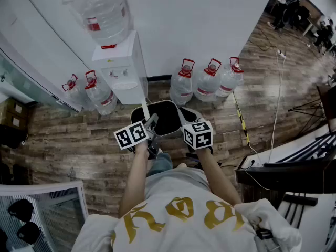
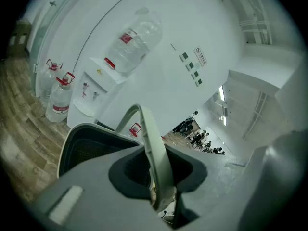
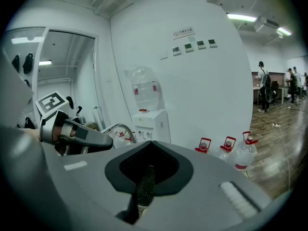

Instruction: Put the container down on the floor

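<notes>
Wood floor (image 1: 63, 135) before water dispenser (image 1: 123, 70): container (image 1: 167, 118) hangs just in front of dispenser. Your left claw (image 2: 161, 189) clamped tight on pale handle (image 2: 150, 143); right claw (image 3: 143, 189) pinches dark mesh edge, likely container wall. Lower both level, release only once base rests.

The dark wood-plank floor surface (image 1: 68, 140) carries a white water dispenser (image 1: 123, 72) against the wall. Two clear plastic water jugs with red caps (image 1: 100, 94) stand at its left and three more (image 1: 209, 83) at its right. A yellow-and-black striped strip (image 1: 241, 121) and a thin white cable (image 1: 275, 114) lie further right.
</notes>
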Demonstrator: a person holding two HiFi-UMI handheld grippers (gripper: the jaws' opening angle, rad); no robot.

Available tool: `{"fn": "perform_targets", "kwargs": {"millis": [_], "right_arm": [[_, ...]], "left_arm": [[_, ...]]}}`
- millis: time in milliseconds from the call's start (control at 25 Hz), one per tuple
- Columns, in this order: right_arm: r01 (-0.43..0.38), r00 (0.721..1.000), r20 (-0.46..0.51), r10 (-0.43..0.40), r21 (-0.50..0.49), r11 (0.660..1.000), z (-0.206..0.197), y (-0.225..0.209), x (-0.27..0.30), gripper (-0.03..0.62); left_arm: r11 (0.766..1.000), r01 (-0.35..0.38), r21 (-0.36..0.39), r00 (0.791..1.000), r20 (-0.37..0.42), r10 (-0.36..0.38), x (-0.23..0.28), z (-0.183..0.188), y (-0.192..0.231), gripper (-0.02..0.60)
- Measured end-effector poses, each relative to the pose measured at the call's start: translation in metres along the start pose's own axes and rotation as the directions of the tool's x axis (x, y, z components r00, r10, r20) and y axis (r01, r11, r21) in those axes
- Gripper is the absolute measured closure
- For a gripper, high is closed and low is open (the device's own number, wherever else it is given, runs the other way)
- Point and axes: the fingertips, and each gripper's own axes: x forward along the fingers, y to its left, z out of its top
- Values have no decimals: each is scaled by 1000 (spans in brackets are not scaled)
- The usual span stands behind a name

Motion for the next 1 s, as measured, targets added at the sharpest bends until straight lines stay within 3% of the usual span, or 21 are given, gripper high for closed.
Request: {"fn": "perform_targets", "kwargs": {"millis": [520,1000], "right_arm": [[-61,998,3,61,-4,998,9,-5,6,569],[1,1000,23,-1,19,1000,12,-44,5,569]], "left_arm": [[999,-48,-21,998,34,48,2,2,1,506],[996,-75,-51,995,68,79,17,18,7,505]]}}
